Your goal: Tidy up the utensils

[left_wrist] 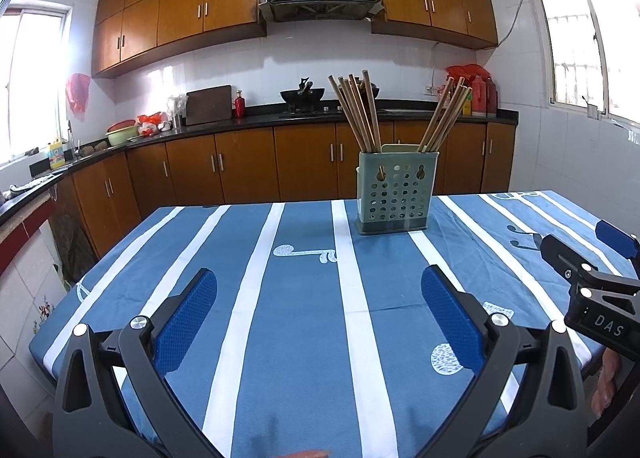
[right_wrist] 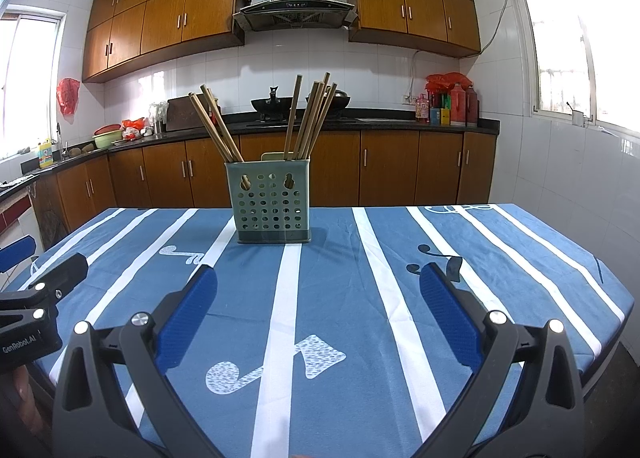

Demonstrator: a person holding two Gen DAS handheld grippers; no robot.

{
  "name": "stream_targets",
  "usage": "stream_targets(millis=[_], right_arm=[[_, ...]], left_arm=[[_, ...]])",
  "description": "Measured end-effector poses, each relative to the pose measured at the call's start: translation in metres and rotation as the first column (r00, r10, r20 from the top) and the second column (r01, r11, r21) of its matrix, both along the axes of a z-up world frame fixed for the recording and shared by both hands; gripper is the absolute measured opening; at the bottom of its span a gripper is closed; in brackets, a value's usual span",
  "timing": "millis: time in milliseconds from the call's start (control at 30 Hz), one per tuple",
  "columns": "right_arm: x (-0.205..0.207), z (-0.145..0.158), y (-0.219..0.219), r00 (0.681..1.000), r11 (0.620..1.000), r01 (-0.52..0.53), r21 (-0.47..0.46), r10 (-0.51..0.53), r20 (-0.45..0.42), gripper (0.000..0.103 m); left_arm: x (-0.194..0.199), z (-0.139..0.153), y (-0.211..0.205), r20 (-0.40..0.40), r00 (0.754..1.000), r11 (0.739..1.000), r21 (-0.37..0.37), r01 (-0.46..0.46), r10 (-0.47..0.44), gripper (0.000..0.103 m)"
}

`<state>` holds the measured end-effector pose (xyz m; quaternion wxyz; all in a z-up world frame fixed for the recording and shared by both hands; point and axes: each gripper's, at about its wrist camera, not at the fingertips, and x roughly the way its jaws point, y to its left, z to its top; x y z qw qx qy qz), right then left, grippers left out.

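Observation:
A green perforated utensil holder (left_wrist: 394,194) (right_wrist: 274,207) stands upright on the blue striped tablecloth (left_wrist: 296,318) (right_wrist: 344,298). Several wooden chopsticks (left_wrist: 358,112) (right_wrist: 310,118) stick out of it in two bunches, one leaning left and one leaning right. My left gripper (left_wrist: 320,286) hovers open over the near part of the table, nothing between its blue pads. My right gripper (right_wrist: 318,284) is likewise open and empty, well short of the holder. In the left wrist view the right gripper (left_wrist: 596,254) shows at the right edge; in the right wrist view the left gripper (right_wrist: 44,262) shows at the left edge.
Behind the table runs a dark kitchen counter (left_wrist: 248,120) with a wok (left_wrist: 302,95), a cutting board (left_wrist: 208,104), bottles (right_wrist: 460,106) and bowls. Wooden cabinets sit above and below it. Windows flank both sides. The table's far edge lies just past the holder.

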<state>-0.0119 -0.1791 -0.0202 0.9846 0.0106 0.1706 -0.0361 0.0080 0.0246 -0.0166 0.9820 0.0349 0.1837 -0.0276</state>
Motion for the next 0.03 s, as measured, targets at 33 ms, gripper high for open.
stream_targets(millis=[33], right_arm=[[0.0003,0.0003,-0.0006,1.000,1.000,0.000,0.000,0.000,0.000,0.099]], left_arm=[[-0.0002,0.0001,0.0006,-0.001,1.000,1.000,0.000,-0.001,0.001,0.101]])
